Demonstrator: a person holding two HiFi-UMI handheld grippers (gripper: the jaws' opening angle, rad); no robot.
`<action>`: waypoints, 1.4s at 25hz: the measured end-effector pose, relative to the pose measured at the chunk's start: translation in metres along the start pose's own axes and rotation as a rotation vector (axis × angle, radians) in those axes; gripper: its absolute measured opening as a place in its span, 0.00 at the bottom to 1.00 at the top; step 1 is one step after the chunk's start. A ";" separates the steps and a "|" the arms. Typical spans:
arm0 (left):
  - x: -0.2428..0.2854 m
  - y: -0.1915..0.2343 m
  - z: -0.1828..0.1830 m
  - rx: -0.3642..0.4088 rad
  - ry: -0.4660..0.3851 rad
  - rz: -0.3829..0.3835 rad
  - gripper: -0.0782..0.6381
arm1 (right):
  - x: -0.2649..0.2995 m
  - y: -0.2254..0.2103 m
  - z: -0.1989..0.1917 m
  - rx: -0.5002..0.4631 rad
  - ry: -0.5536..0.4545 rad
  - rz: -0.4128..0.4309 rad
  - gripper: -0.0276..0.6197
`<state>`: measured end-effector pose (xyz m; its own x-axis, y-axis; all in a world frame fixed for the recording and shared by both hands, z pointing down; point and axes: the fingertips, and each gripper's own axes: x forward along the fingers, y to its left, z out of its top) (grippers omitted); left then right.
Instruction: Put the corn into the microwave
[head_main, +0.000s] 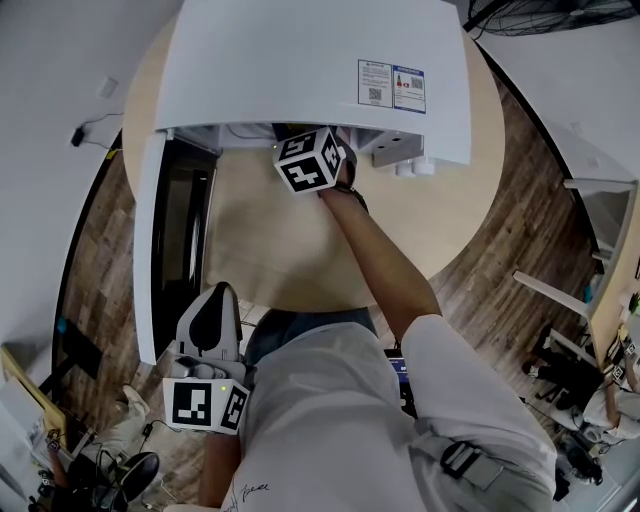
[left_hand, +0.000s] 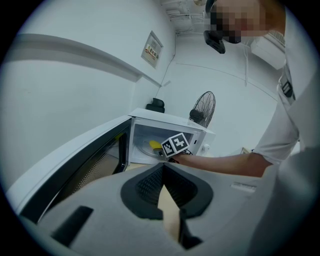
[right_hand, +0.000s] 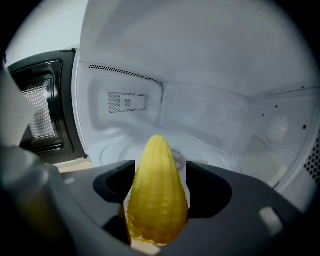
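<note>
The white microwave (head_main: 300, 60) stands on the table with its door (head_main: 150, 250) swung wide to the left. My right gripper (right_hand: 160, 170) reaches into the cavity; from the head view only its marker cube (head_main: 310, 160) shows under the microwave's top. A yellow corn cob (right_hand: 157, 195) stands tip-up between its jaws, over the glass turntable (right_hand: 120, 145). Thin gaps show on both sides of the cob, so the gripper is open. The left gripper view also catches the corn (left_hand: 155, 145) inside the cavity. My left gripper (head_main: 212, 310) hangs back near the table's near edge, shut and empty.
The round wooden table (head_main: 300, 250) carries the microwave. The open door (left_hand: 75, 165) stretches toward my left gripper. Small white items (head_main: 415, 165) sit by the microwave's right front corner. A fan (left_hand: 202, 107) stands behind the microwave, and furniture (head_main: 590, 300) crowds the floor at the right.
</note>
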<state>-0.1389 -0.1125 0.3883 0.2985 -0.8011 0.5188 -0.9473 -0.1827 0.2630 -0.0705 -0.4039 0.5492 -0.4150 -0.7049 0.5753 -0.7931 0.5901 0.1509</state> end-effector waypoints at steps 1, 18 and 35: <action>0.000 0.000 0.000 0.000 -0.001 0.000 0.10 | 0.000 0.001 0.000 -0.002 -0.001 0.002 0.54; -0.010 -0.006 0.006 0.009 -0.040 -0.013 0.10 | -0.021 -0.002 0.010 0.025 -0.037 -0.031 0.54; -0.025 -0.018 0.012 0.019 -0.085 -0.040 0.10 | -0.050 0.001 0.014 0.051 -0.048 -0.036 0.54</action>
<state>-0.1305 -0.0963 0.3613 0.3262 -0.8383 0.4369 -0.9370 -0.2258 0.2664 -0.0565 -0.3737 0.5097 -0.4061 -0.7440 0.5306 -0.8289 0.5444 0.1289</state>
